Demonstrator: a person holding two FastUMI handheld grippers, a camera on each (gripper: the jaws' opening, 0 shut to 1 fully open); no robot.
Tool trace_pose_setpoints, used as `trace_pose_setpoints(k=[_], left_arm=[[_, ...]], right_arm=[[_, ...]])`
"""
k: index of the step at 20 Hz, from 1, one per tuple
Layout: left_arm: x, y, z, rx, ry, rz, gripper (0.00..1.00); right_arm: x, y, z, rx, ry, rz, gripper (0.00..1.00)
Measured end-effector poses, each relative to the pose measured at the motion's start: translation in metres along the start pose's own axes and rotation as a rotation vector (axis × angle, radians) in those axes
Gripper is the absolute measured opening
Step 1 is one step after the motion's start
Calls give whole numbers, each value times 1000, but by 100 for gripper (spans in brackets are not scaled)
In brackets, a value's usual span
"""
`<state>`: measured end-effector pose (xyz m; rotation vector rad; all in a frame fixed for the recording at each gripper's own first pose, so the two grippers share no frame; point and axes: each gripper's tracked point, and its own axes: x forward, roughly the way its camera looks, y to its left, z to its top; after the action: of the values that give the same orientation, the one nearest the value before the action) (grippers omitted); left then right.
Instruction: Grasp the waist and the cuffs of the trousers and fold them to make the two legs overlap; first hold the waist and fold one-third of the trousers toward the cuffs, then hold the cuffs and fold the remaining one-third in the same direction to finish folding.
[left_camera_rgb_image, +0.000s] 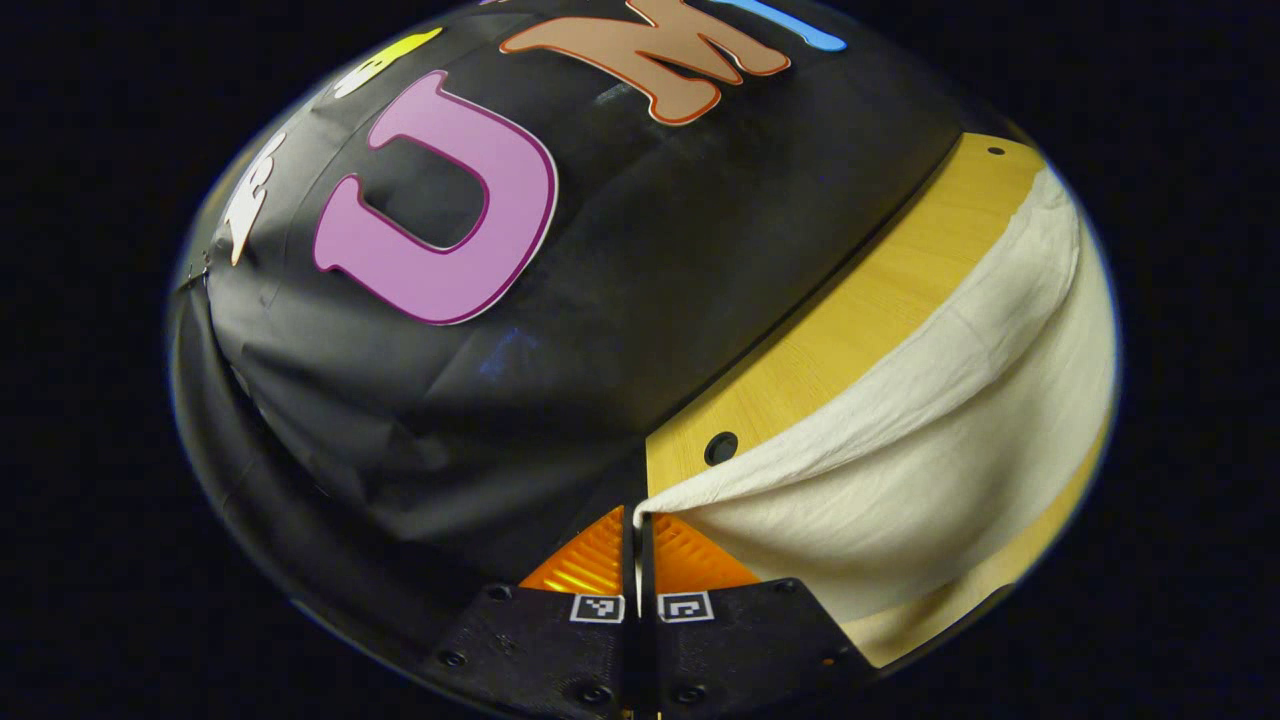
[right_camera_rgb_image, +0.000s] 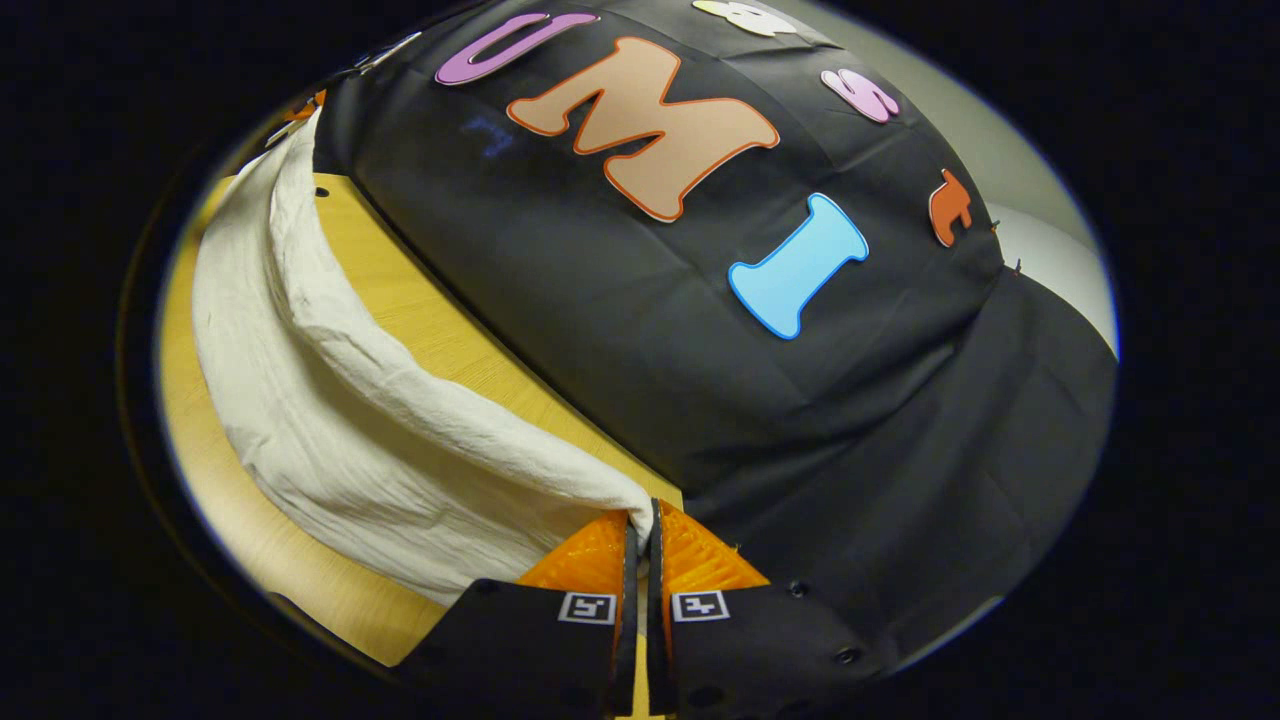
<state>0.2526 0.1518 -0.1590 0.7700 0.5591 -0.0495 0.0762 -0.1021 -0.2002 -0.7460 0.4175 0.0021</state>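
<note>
Cream trousers (left_camera_rgb_image: 930, 440) sag over wooden table (left_camera_rgb_image: 860, 310), pinched by both grippers.

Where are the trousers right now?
The trousers hang over the table, pinched at each end by the left tongs and right tongs.

No readable words, brands or numbers stand on anything here. The only signs are small square black-and-white coded markers, one on each finger of the left tongs (left_camera_rgb_image: 638, 535) and one on each finger of the right tongs (right_camera_rgb_image: 640, 535); they carry patterns, not letters.
</note>
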Motion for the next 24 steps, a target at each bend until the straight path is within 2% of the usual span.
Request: trace_pose_setpoints(k=[5, 7, 12, 15, 16, 18, 19, 21, 24], left_arm=[[45, -28, 3, 14, -24, -45, 0], [65, -49, -8, 9, -5, -80, 0], [92, -78, -28, -27, 29, -120, 0], [80, -92, -16, -120, -2, -181, 2], [72, -95, -9, -151, -12, -199, 35], [64, -100, 11, -214, -44, -207, 99], [46, -97, 21, -254, -69, -209, 95], [22, -99, 50, -328, -121, -225, 95], [-19, -103, 87, -399, -176, -236, 95]], right_arm=[[42, 23, -15, 11, 78, 2, 7], [57, 38, -30, 14, 126, 16, 4], [75, 72, -63, 45, 232, 68, 10], [77, 73, -55, 135, 218, 71, 77], [70, 65, -47, 156, 209, 70, 100], [63, 56, -43, 204, 197, 70, 100], [60, 49, -42, 230, 192, 63, 100], [51, 39, -45, 305, 196, 54, 98], [37, 27, -61, 449, 230, 46, 100]])
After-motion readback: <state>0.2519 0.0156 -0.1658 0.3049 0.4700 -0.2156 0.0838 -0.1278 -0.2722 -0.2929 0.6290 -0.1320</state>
